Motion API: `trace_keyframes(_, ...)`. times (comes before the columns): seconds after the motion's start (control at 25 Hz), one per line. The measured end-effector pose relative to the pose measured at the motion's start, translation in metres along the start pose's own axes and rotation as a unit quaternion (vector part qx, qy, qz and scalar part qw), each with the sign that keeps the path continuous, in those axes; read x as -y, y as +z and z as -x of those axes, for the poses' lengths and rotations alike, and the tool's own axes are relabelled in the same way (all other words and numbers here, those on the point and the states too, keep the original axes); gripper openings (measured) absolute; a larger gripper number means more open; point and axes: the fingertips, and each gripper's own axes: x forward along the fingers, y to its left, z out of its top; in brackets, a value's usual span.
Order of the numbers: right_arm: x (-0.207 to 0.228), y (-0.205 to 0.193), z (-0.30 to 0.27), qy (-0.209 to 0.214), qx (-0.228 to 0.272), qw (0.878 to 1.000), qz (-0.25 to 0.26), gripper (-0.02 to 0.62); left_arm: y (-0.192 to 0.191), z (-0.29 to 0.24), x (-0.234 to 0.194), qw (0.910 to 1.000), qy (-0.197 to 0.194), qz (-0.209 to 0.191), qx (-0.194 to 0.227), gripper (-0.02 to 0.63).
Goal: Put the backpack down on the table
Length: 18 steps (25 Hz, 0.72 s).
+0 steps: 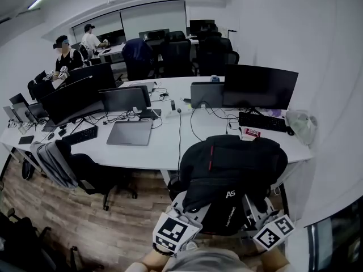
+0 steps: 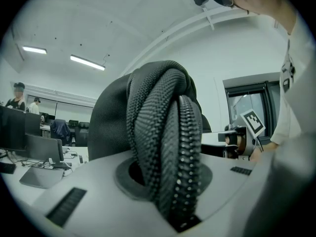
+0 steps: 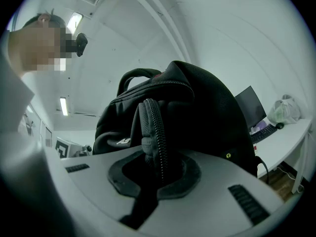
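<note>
Left tool (image 2: 168, 191) and right tool (image 3: 155, 177) point level, side by side, jaws nearly closed, each pinching zippered fabric of the backpack (image 1: 232, 169). Backpack held upright, handle up, at the near edge of the counter (image 1: 164, 146).

Black backpack (image 1: 238, 171) with a red stripe; white counter (image 1: 164, 150); brown wood-plank floor (image 1: 68, 214); grey laptop (image 1: 130, 133) on the left.

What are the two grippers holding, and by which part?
The backpack. The left gripper and the right gripper are each shut on a bunched fold of its zipped edge, one at each side.
</note>
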Motion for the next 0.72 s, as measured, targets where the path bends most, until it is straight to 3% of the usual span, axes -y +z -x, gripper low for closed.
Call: trace_keyframes(0.72, 0.015, -0.008, -0.063, -0.003, -0.023, 1.0, -0.004, 0.032, -0.008, -0.019, -0.06, 0.9998, 0.01, 0.015, -0.006, 0.063)
